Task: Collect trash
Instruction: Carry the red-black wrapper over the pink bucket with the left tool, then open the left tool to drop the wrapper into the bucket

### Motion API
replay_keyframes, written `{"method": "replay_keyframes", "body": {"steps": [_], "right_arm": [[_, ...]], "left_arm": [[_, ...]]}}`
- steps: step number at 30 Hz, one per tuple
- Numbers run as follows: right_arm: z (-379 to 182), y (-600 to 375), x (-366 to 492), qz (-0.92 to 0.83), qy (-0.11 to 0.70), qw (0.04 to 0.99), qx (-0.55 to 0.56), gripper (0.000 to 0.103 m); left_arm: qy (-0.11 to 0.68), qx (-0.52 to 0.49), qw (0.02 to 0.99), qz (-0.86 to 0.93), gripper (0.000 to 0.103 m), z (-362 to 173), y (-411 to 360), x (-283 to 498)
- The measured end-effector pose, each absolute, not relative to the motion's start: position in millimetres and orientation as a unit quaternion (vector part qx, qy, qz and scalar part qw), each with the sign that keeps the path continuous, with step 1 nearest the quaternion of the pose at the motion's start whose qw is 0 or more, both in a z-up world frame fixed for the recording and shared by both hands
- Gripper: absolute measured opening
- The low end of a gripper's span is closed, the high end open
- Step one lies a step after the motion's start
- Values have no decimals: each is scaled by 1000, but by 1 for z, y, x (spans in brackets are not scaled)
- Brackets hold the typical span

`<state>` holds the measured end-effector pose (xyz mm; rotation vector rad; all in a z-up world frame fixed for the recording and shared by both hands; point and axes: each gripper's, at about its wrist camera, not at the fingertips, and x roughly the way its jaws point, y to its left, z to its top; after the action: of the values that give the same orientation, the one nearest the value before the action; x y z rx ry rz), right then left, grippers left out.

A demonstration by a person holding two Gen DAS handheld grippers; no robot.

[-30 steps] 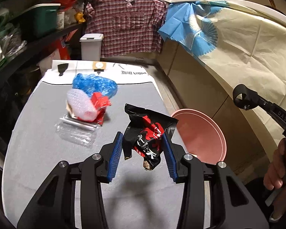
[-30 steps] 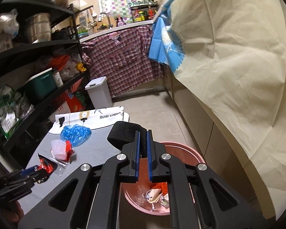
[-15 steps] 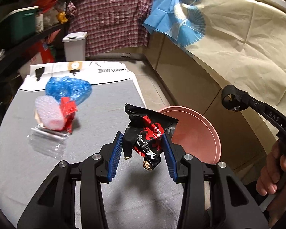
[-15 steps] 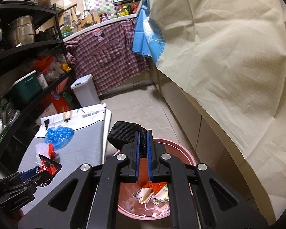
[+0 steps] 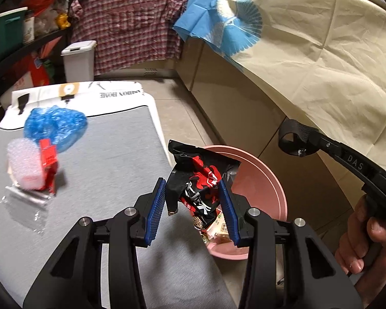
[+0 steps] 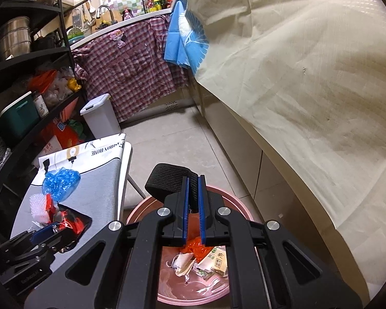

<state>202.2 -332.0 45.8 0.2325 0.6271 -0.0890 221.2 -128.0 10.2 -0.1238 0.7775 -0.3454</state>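
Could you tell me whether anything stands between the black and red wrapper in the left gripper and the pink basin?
Nothing visible does. The wrapper hangs in the left gripper near the pink basin rim; the right gripper is above the basin, to one side.

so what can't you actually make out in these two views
- Pink basin, left wrist view: its near half and most of its contents sit behind the black and red wrapper and the left gripper.
- Same basin, right wrist view: the right gripper covers its middle; the print on the scraps is too small to read.
- Bubble wrap bundle, left wrist view: blurred, so what it wraps is unclear.
- Right hand: cut off by the frame edge.
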Motion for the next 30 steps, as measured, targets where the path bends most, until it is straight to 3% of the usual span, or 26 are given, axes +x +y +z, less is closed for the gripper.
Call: {"method": "replay_keyframes", "body": {"steps": [25,29,30], "right_arm": [[30,-328,222,-49,327,938,102,8],[30,-327,222,-58,328,938,95,14],[29,-328,223,-60,330,937,96,19]], "left_arm": [[410,-40,890,-194,42,-19,-180,252],[415,-38,887,-198,43,-19,-182,252],[415,-38,887,-197,43,-18,-181,252]]}}
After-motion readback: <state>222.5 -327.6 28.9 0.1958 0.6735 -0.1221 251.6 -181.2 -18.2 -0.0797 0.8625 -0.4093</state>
